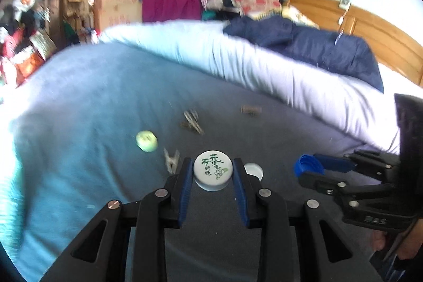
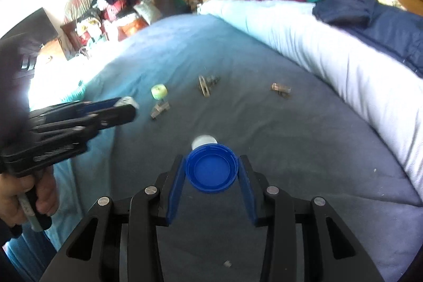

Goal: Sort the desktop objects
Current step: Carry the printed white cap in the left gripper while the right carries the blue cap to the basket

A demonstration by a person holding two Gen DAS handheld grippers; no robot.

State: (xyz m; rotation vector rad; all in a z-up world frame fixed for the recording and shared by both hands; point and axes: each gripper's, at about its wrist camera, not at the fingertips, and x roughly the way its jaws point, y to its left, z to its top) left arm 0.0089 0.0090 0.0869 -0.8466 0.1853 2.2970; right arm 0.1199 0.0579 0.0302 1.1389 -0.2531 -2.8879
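Observation:
My left gripper [image 1: 211, 163] is shut on a white bottle cap [image 1: 212, 172] printed with green characters, held above the blue bedspread [image 1: 92, 102]. My right gripper [image 2: 211, 160] is shut on a blue cap [image 2: 211, 171], hollow side up. Each gripper shows in the other view: the right gripper [image 1: 304, 167] with the blue cap [image 1: 308, 165], and the left gripper [image 2: 129, 105] with the white cap [image 2: 128, 100] edge-on. A plain white cap [image 2: 204, 141] lies on the bed just beyond the blue one. A light green cap [image 2: 159, 91] lies farther off, on the left.
Several clothespins lie on the bedspread: one [image 2: 160, 109] by the green cap, a pile [image 2: 206, 83] at the middle, one [image 2: 281, 91] to the right. A rolled pale duvet [image 2: 330, 44] and a dark blue jacket [image 2: 383, 23] border the right side. A person's hand [image 2: 23, 200] grips the left handle.

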